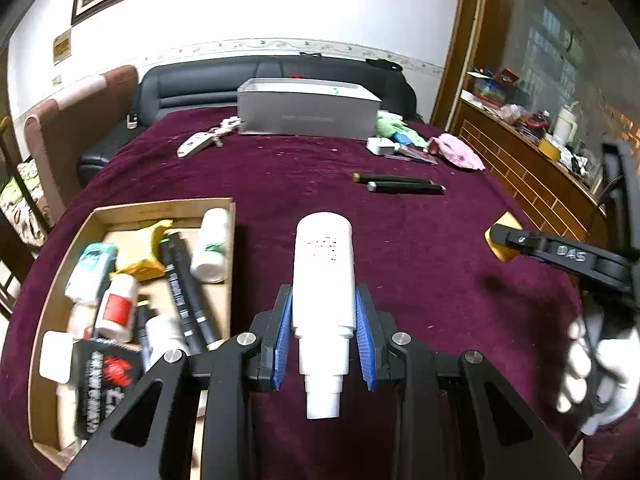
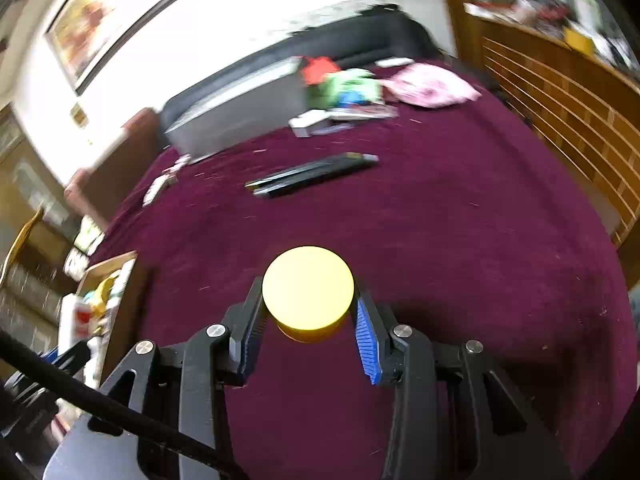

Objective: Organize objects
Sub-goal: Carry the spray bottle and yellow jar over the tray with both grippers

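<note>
White pump bottle clamped in left gripper jaws, frame centre; yellow jar gripped by right gripper. Best lowered gently into gaps in wooden tray, lower left.

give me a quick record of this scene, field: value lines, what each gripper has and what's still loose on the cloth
left gripper: jaws shut on white bottle, held above the cloth
right gripper: jaws shut on yellow jar
tray: wooden, left of the bottle, crowded with bottles, markers, packets
loose: two dark markers lying side by side
far edge: grey box
surface: maroon cloth
</note>
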A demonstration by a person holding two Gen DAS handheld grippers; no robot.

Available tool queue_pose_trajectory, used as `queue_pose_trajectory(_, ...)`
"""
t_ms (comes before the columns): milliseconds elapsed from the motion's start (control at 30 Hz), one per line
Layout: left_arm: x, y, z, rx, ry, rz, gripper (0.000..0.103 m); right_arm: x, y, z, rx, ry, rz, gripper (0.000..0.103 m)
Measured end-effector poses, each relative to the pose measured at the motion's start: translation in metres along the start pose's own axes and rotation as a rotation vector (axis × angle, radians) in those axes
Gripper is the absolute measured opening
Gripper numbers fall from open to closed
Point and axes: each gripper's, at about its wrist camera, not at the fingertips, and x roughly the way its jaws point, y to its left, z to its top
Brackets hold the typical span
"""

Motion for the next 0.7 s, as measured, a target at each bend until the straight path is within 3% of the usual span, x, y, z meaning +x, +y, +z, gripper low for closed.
queue_pose_trajectory(267,-0.015,0.049,-0.011,-0.069,-0.011,0.035,0.025,-0.008,0.098,-0.010,-0.161,0.026,0.117,0.038)
queue_pose_trajectory(700,-0.018,0.120,-0.025,-0.173,-0.019,0.057,0.025,0.026,0.193,-0.032,-0.286,0.129,0.201,0.039)
